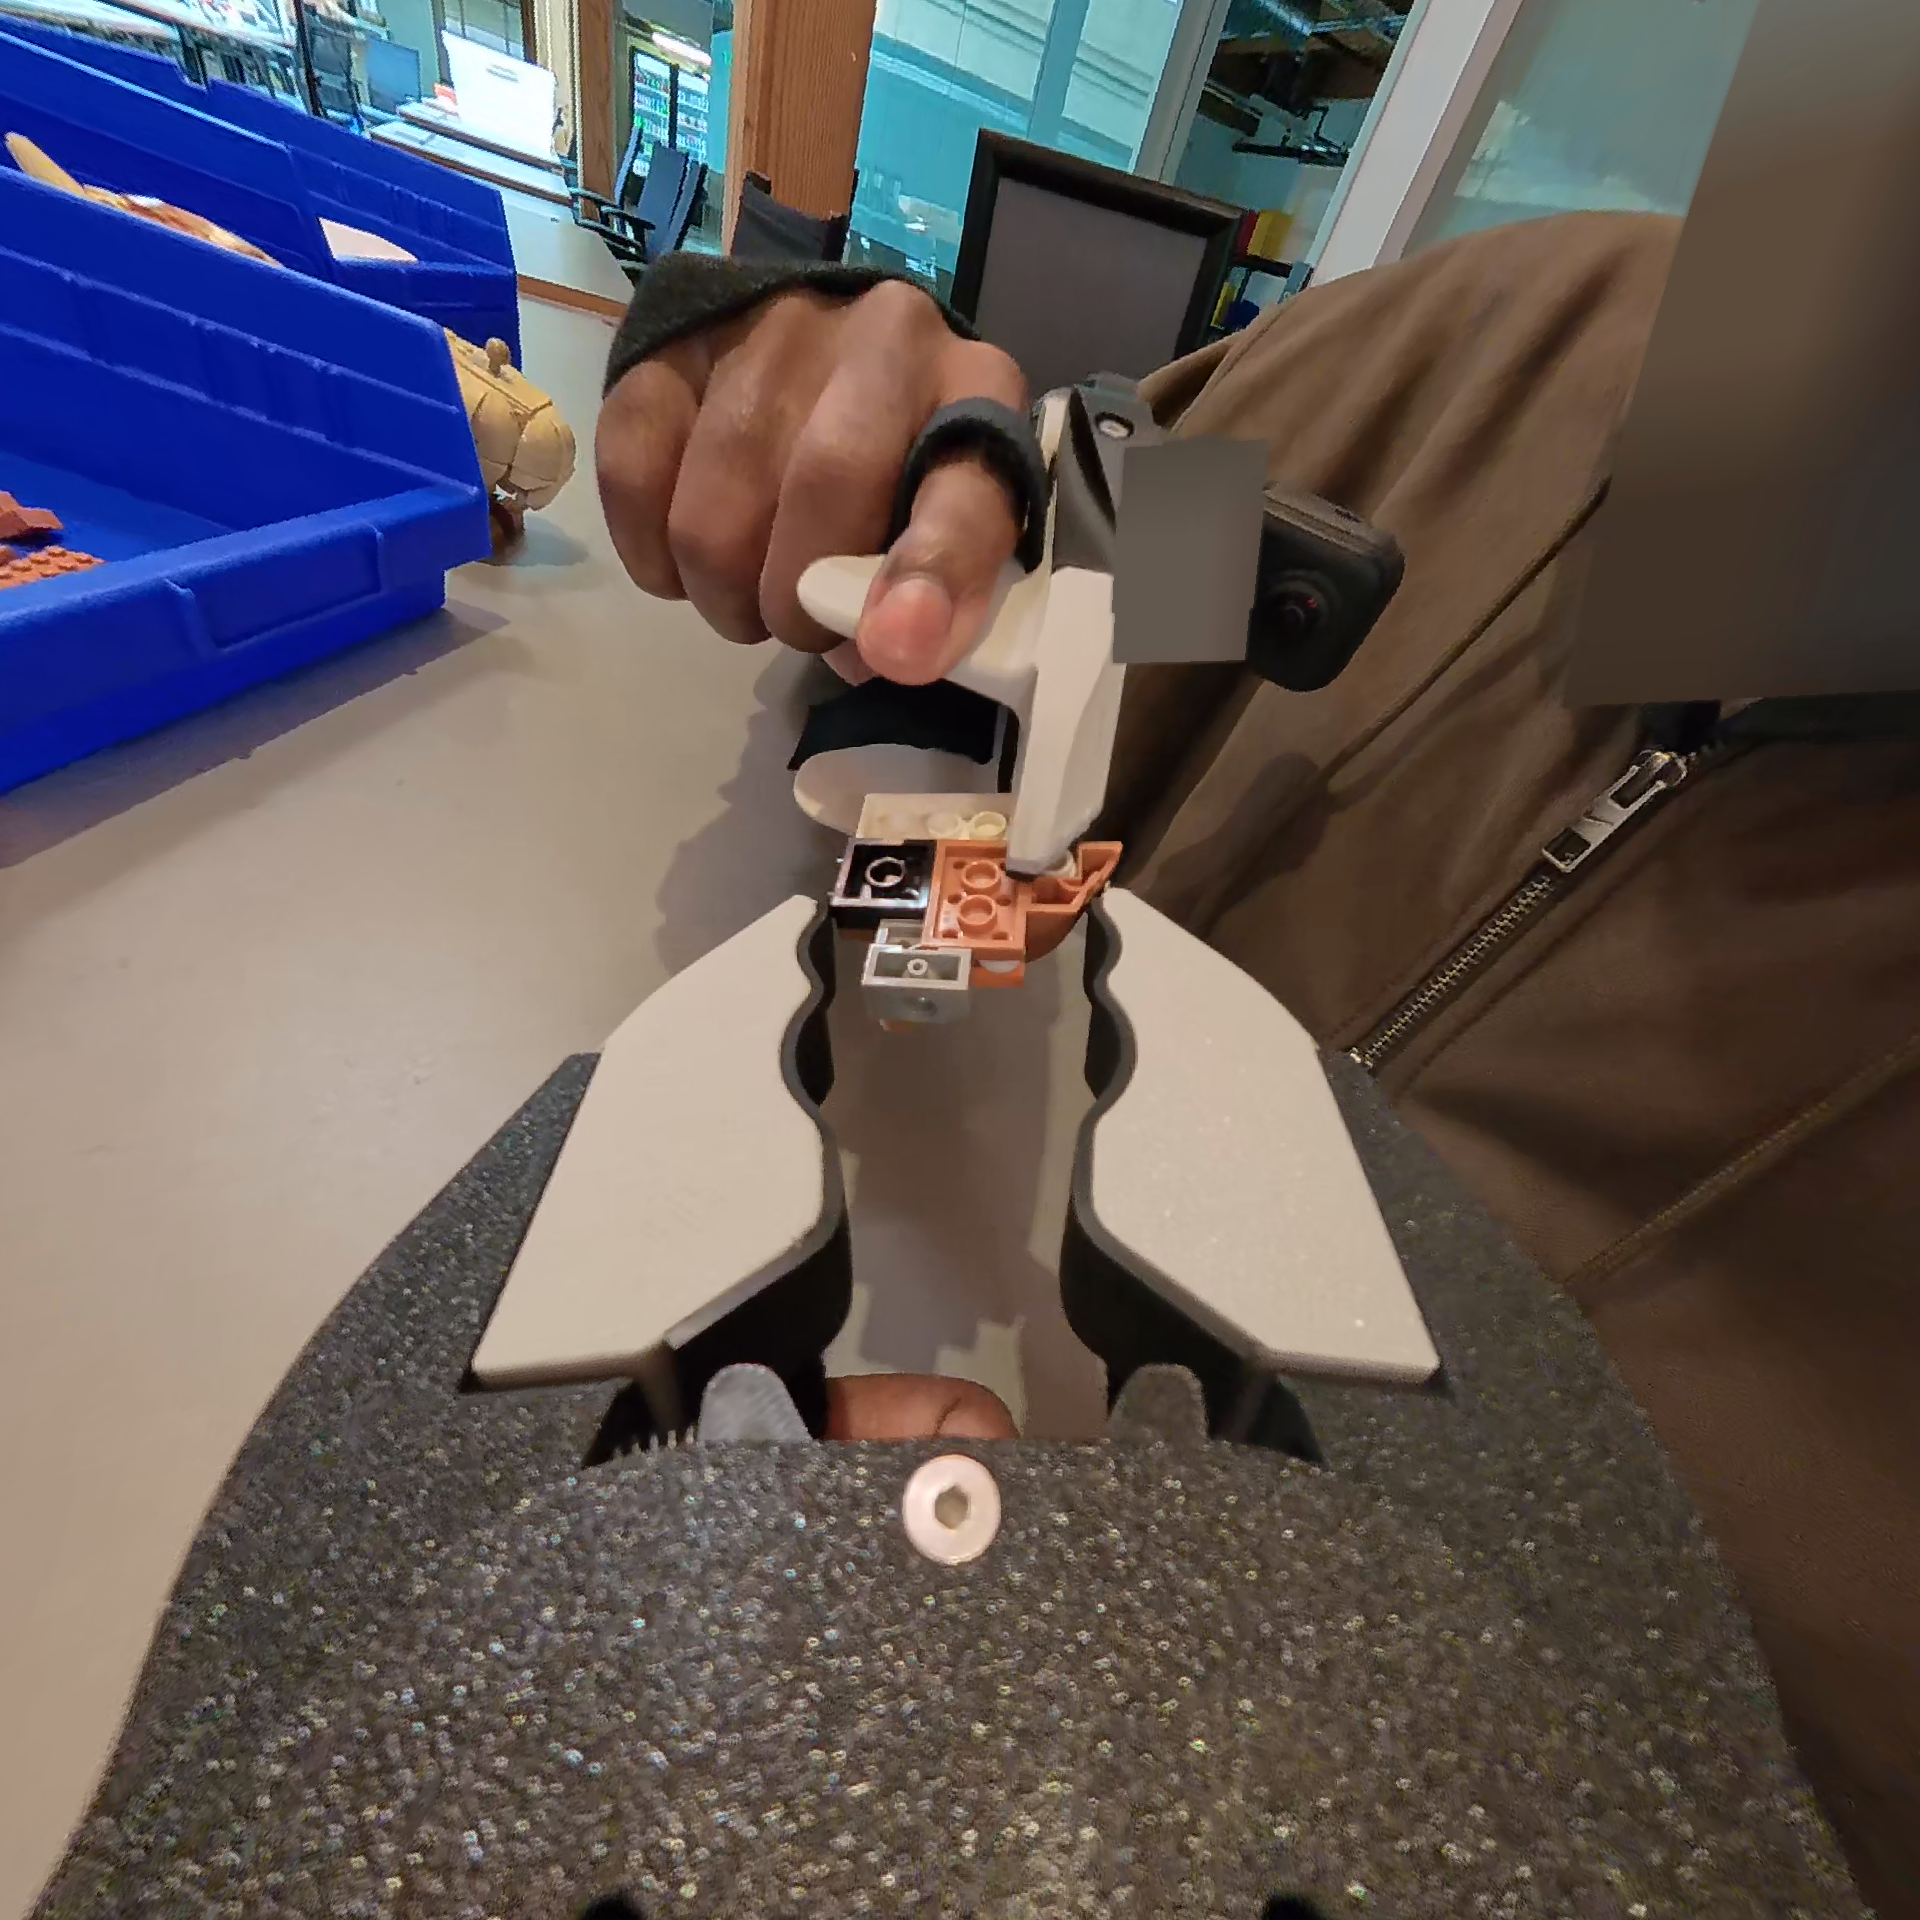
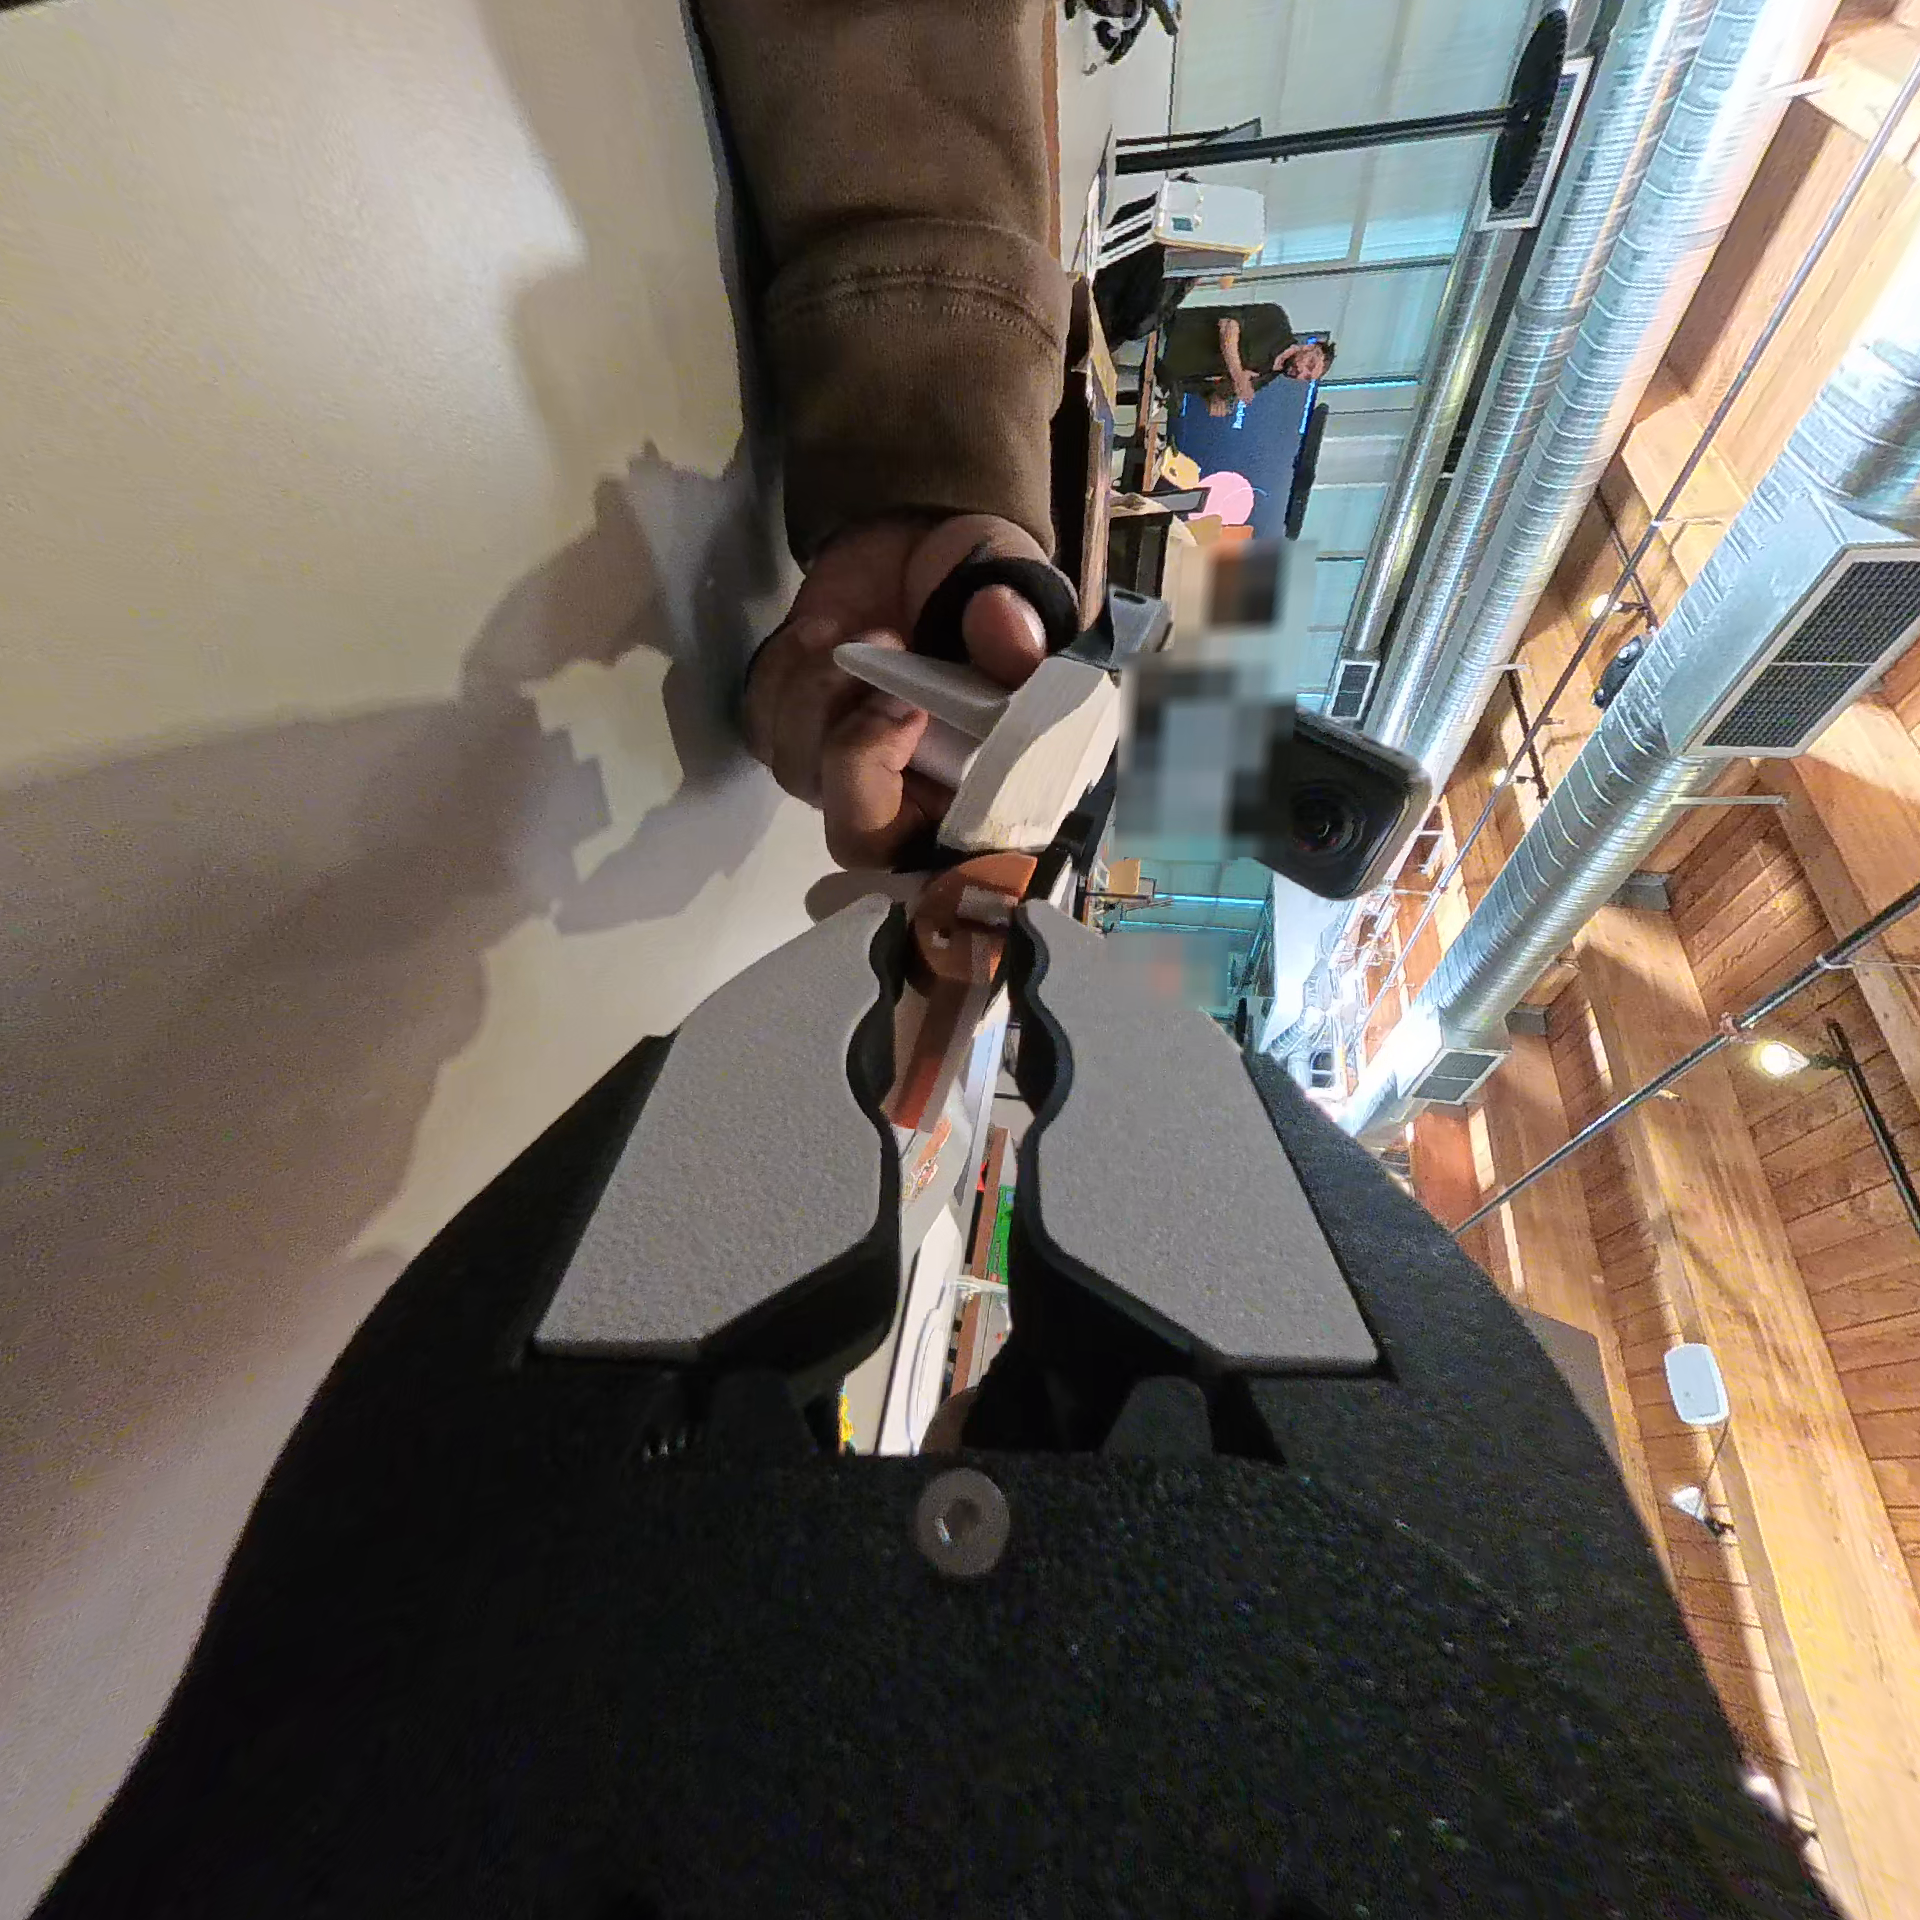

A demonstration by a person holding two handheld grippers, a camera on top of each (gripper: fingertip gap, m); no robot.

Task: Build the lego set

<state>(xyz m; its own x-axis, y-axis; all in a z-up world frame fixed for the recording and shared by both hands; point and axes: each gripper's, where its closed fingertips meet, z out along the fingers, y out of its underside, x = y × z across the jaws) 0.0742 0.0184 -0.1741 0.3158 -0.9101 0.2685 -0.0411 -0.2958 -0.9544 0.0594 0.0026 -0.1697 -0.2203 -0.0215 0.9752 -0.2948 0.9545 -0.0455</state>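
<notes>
Lego assembly (image 1: 961, 904) is pinched in our right tongs (image 2: 951, 935) and raised off the counter (image 1: 312, 987) so our open left tongs (image 1: 956, 935) can reach it.

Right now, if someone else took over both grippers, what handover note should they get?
Left gripper: open, its tips on either side of the lego sub-assembly; contact unclear.
Right gripper: shut on that sub-assembly, holding it off the table.
Parts: brown pieces lie in the blue bins; a tan built model stands beside the bins.
Done: a few black, grey, white and brown bricks are joined.
Left: probably fetch the next piece; how much remains cannot be told.
</notes>
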